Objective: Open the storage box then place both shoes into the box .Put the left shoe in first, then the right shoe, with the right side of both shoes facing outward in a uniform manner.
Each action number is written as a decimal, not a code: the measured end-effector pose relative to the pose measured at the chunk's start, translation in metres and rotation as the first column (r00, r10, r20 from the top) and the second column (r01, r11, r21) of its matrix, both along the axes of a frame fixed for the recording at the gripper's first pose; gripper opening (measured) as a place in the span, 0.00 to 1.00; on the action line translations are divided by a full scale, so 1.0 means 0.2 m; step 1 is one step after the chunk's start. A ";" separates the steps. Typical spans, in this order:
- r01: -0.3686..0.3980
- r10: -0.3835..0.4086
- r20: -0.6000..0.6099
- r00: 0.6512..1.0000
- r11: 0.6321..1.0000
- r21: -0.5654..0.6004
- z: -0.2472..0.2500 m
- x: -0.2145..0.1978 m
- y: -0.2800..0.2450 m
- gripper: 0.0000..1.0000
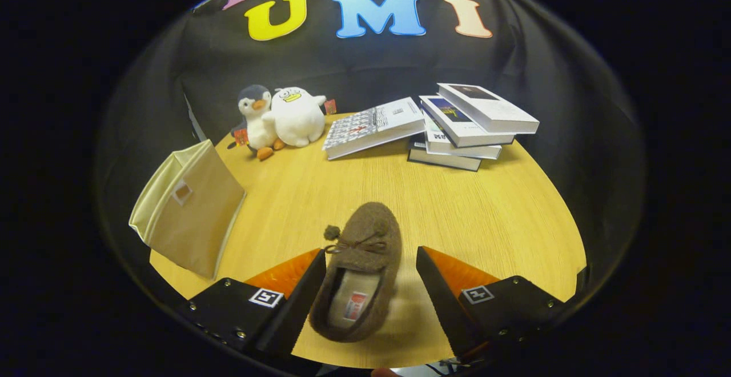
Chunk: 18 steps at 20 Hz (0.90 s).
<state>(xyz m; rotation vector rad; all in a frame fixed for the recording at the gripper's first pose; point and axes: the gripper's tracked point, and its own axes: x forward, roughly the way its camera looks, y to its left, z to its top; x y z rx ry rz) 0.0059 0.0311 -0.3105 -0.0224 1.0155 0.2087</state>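
A: Where do things stand?

B: The gripper [371, 274] is over a brown slipper [360, 268] lying on the counter [485, 211]. The fingers are spread wide, the slipper between them with its toe pointing away. The left finger looks to be touching or just beside the slipper's side; the right finger stands clear of it with bare counter between. So nothing is gripped.

A: And the storage box?

B: The beige fabric box [191, 208] sits off to the left of the fingers, near the counter's edge, tilted. I cannot tell whether its opening is free or how far it is opened.

A: Which step, then?

B: I judge it the pick-up of a shoe. Whether it is the left shoe I cannot say.

A: What does the next move need?

B: Centring the slipper between the fingers, closing on both sides, then carrying it left to the box, well short of the plush penguins [280, 117] and the books [451, 125].
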 end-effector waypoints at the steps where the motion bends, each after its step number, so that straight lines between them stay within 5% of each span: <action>1: -0.005 0.005 -0.022 1.000 1.000 -0.014 -0.05 -0.02 -0.02 0.98; 8: -0.010 0.002 -0.159 0.987 0.999 -0.049 -0.28 -0.12 -0.07 0.98; 12: 0.018 -0.017 -0.195 0.981 1.000 0.002 -0.32 -0.11 -0.01 0.61; 13: 0.022 -0.021 -0.210 0.977 1.000 0.002 -0.32 -0.12 0.00 0.42; 15: 0.020 -0.022 -0.239 0.971 1.000 -0.011 -0.33 -0.12 0.00 0.32; 18: -0.004 -0.002 -0.261 0.965 1.000 -0.025 -0.32 -0.13 0.00 0.32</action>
